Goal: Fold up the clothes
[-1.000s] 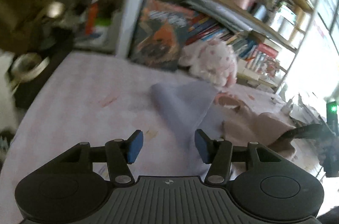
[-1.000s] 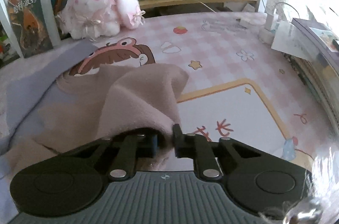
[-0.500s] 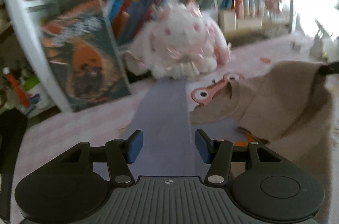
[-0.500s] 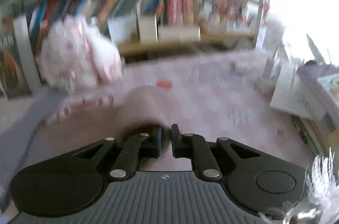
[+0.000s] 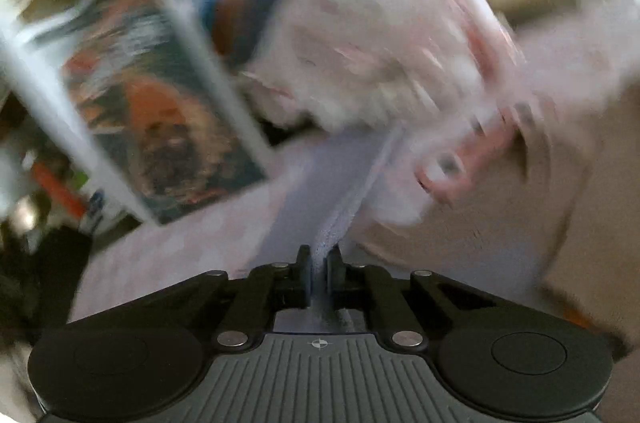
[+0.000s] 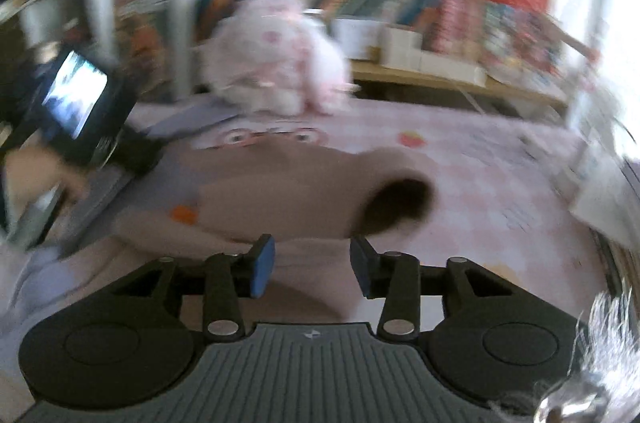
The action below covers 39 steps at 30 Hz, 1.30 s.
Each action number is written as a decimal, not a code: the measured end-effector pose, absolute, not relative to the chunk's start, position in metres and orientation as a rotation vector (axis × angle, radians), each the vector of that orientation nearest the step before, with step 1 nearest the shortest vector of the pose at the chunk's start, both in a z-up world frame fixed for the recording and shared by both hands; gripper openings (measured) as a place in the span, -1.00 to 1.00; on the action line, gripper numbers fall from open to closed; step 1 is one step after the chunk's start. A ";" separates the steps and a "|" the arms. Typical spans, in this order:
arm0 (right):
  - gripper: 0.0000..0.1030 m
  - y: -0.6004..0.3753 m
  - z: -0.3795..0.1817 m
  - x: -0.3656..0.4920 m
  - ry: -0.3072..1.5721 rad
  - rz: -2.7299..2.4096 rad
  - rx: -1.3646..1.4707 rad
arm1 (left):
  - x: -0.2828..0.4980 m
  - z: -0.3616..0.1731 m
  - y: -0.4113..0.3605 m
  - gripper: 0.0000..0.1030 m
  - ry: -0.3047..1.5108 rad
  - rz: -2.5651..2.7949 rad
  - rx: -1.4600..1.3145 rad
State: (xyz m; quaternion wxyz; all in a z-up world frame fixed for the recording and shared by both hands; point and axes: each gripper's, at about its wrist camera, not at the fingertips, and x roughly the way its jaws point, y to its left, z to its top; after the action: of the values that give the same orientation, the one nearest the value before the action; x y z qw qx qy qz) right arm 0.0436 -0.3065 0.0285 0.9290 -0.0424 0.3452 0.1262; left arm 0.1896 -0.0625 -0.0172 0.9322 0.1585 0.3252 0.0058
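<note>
So the brown sweater (image 6: 280, 183) is spread on the counter (image 6: 480, 159) right in front of the right claw (image 6: 312, 267), cartoon face print toward the far side, and one sleeve lies across the body with its cuff opening (image 6: 400, 207) gaping just ahead and a bit right of that claw. The lavender cloth (image 5: 320, 183) is what the left claw (image 5: 319, 271) has: its jaws are nearly closed with a thin ridge of that fabric pinched between them, running straight away from the claw toward the shelf. I can't tell if the lavender is a sleeve or trim of the same sweater or a separate piece, everything's super blurry. The right claw is wide, nothing between the blue pads (image 6: 262, 265), hovering over the near hem of the sweater. My read: this is mid-fold, the sleeve on the right side lies folded in and the left side is the one being handled. Next move probably needs the left claw to carry its pinched edge across toward the middle and lay it flat without dragging the rest along. Past the sweater there's a pink plush toy (image 6: 280, 63) against the bookshelf (image 6: 440, 3), and a big book (image 5: 160, 119) leaning off to the left of the left claw.
</note>
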 end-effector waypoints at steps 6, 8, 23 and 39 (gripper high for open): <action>0.12 -0.269 0.025 0.042 0.716 0.504 -0.198 | 0.119 0.041 0.078 -0.88 0.380 0.009 -0.416; 0.12 -0.253 0.017 0.044 0.725 0.534 -0.253 | 0.089 0.035 0.131 -0.87 0.330 0.099 -0.666; -0.47 -0.166 -0.036 0.064 0.661 0.507 -0.784 | 0.016 -0.003 0.144 -0.69 0.676 0.086 -0.298; -0.78 -0.347 0.052 -0.052 0.821 0.232 -0.219 | -0.005 -0.010 0.100 -0.51 0.820 -0.275 -0.222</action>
State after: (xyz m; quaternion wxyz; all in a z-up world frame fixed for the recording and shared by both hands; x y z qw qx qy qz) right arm -0.0522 -0.3469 0.0521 0.9046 -0.1059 0.3974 0.1123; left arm -0.0052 0.0996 -0.0102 0.9019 -0.1076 0.3966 -0.1328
